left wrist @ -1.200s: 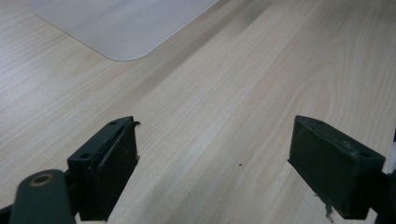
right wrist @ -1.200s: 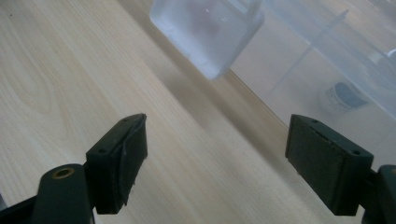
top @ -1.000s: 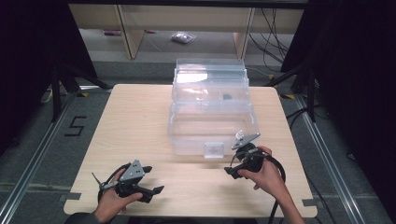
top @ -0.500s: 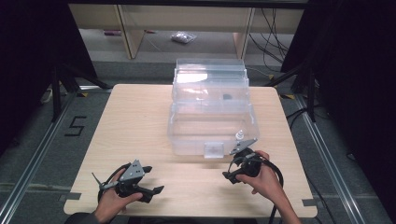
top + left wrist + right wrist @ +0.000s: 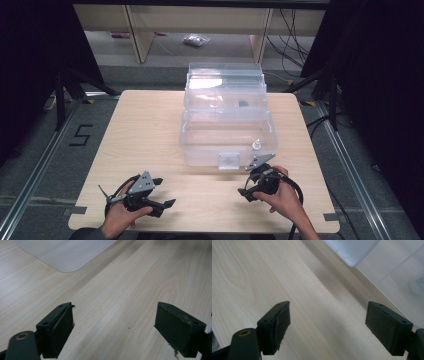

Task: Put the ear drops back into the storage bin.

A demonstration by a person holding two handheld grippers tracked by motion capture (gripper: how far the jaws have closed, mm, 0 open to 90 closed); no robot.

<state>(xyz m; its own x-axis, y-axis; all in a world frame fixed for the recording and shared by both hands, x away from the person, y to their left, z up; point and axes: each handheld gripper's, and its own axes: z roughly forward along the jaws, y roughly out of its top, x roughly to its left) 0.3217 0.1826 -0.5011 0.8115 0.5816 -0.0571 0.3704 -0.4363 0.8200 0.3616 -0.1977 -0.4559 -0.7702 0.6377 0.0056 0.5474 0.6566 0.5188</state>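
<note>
Box (image 5: 227, 131) – clear plastic, lid up, mid-table toward far edge. Right gripper (image 5: 248, 192) near front edge, just short of box latch, jaws wide apart, empty – likely poised for it. Left gripper (image 5: 165, 202) near front-left corner, jaws spread, empty.

Two handheld grippers sit near the front edge of the wooden table (image 5: 150, 125), one in each of the person's hands. The left gripper (image 5: 159, 196) is black, topped by a grey three-cornered plate, with a thin black cable looping behind it. The right gripper (image 5: 248, 190) matches it, its plate paler in the light, its thicker black cable curling past the wrist. Each jaw ends in a blocky black pad (image 5: 58, 332) with small round screw holes and a brass-ringed hole lower down. A dark sleeve (image 5: 87, 233) covers the left forearm.
</note>
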